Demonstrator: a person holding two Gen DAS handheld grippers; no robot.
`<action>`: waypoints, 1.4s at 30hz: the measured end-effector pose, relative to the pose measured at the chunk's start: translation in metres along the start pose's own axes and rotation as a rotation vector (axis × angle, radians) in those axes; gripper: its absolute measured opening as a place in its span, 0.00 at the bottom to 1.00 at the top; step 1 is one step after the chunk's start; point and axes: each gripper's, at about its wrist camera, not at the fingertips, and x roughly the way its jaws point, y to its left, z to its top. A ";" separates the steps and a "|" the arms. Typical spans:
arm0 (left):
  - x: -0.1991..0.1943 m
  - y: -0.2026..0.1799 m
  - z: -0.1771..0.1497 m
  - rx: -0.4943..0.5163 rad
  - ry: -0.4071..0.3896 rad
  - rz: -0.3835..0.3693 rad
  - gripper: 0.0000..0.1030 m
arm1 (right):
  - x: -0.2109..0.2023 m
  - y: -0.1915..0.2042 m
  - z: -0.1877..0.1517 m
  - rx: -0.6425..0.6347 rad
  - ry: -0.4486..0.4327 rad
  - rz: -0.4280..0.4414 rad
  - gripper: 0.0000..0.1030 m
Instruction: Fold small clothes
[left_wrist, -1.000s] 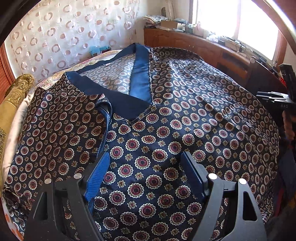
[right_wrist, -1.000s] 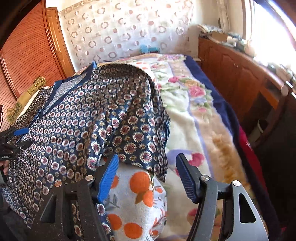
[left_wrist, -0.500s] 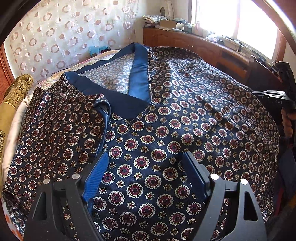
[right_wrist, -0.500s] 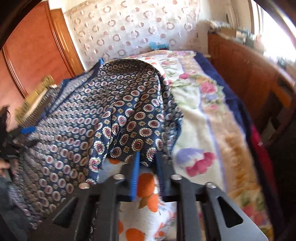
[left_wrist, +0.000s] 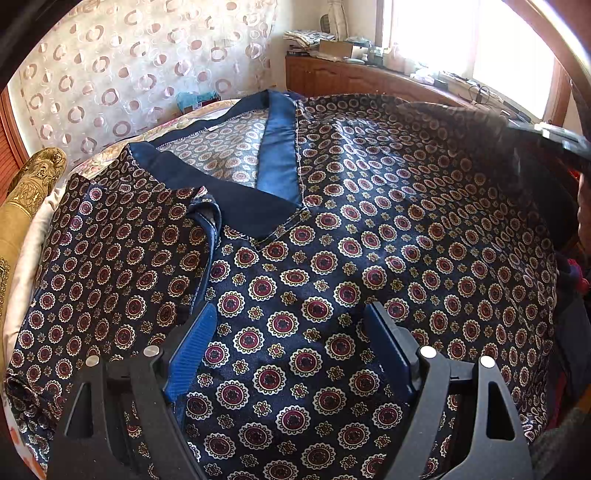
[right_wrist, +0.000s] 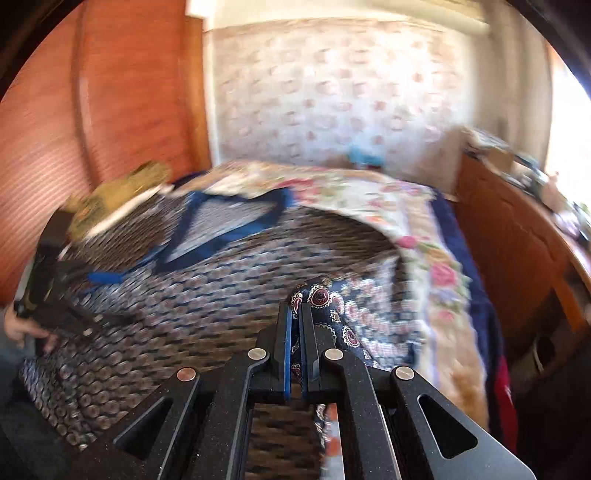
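Right gripper (right_wrist: 295, 314) is pinching the shirt (left_wrist: 332, 229) edge at twelve o'clock; left gripper (left_wrist: 291, 328) is hovering wide open; folding barely beginning.

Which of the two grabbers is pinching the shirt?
The right gripper: its jaws have just closed on the patterned shirt. The left gripper hangs open above it.

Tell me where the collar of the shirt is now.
In the left wrist view the collar lies left of centre at the shirt's far end, ahead of the open left gripper and near the gold cushion.
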 end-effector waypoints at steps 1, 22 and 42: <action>0.000 0.000 0.000 0.000 0.000 0.000 0.80 | 0.007 0.012 -0.003 -0.019 0.026 0.022 0.03; -0.028 -0.013 0.003 0.005 -0.058 0.005 0.80 | 0.021 -0.089 -0.057 0.267 0.131 -0.152 0.52; -0.089 0.016 -0.010 -0.083 -0.199 -0.004 0.80 | 0.070 -0.052 0.040 0.179 0.051 0.060 0.03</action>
